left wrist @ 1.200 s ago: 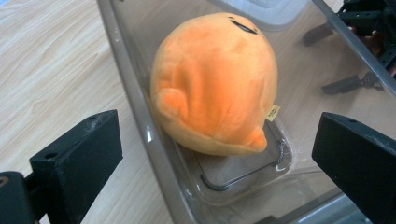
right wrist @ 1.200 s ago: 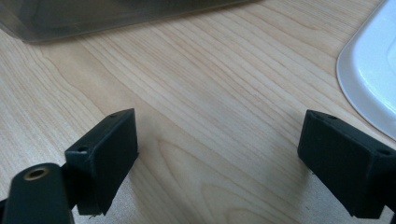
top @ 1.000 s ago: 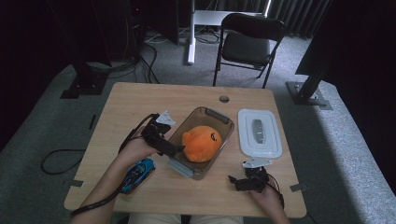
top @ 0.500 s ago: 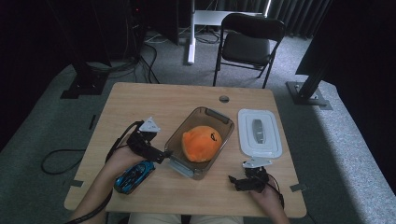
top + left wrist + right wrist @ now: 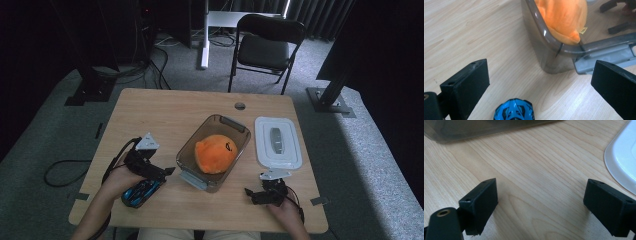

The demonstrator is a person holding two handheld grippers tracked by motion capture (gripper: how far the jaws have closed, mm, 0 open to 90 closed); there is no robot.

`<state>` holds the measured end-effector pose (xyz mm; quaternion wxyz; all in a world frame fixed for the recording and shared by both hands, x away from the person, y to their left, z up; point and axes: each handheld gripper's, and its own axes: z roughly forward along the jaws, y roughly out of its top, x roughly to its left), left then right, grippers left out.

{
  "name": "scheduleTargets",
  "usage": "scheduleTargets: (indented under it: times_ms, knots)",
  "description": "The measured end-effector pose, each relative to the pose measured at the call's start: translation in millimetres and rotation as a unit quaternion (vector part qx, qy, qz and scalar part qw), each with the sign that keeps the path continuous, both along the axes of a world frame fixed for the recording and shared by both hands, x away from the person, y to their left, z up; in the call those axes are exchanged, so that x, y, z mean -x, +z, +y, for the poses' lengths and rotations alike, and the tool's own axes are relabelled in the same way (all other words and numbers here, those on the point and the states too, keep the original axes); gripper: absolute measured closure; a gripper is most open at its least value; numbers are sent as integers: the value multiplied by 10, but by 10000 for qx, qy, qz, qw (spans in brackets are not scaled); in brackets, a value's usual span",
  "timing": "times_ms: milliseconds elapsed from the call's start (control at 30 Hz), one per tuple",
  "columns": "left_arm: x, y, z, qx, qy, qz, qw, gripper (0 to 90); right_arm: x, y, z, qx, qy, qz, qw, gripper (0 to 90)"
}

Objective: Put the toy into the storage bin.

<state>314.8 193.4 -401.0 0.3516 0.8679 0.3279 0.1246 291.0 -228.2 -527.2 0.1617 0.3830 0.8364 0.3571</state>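
An orange plush toy (image 5: 215, 152) lies inside a clear grey container (image 5: 235, 125) at the table's middle. A blue toy car (image 5: 141, 191) rests on the table at the front left, under my left gripper (image 5: 159, 173), which hangs open just left of the container. In the left gripper view the car's nose (image 5: 514, 112) sits low between the wide-apart jaws, with the container's corner (image 5: 554, 56) and the plush toy (image 5: 564, 17) ahead. My right gripper (image 5: 256, 194) rests open near the front right edge, holding nothing. In the right gripper view its jaws frame bare wood.
A white lid (image 5: 277, 141) lies flat to the right of the container; its edge (image 5: 621, 157) shows in the right gripper view. A black folding chair (image 5: 265, 45) stands behind the table. A small hole (image 5: 240, 106) sits near the table's far edge.
My left gripper has drawn back to the left, away from the container's rim, and now hangs over the blue car. The right gripper has stayed put.
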Motion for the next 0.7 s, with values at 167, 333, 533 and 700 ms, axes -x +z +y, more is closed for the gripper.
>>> scheduleTargets:
  times_ms: [167, 333, 533, 700]
  knots:
    - [33, -80, 53, -40, 101, 59, 9999, 24, 0, 1, 0, 2, -2, 4, 10000, 117]
    - [54, -167, 88, -65, 150, 102, 9998, 24, 1, 0, 1, -3, -7, 2, 10000, 117]
    - [91, -257, 136, -26, 204, 122, 9997, 24, 0, 0, 0, -2, -1, -1, 10000, 117]
    - [126, -377, 196, -139, 341, 197, 9991, 24, 0, -1, 0, -2, -1, -2, 10000, 117]
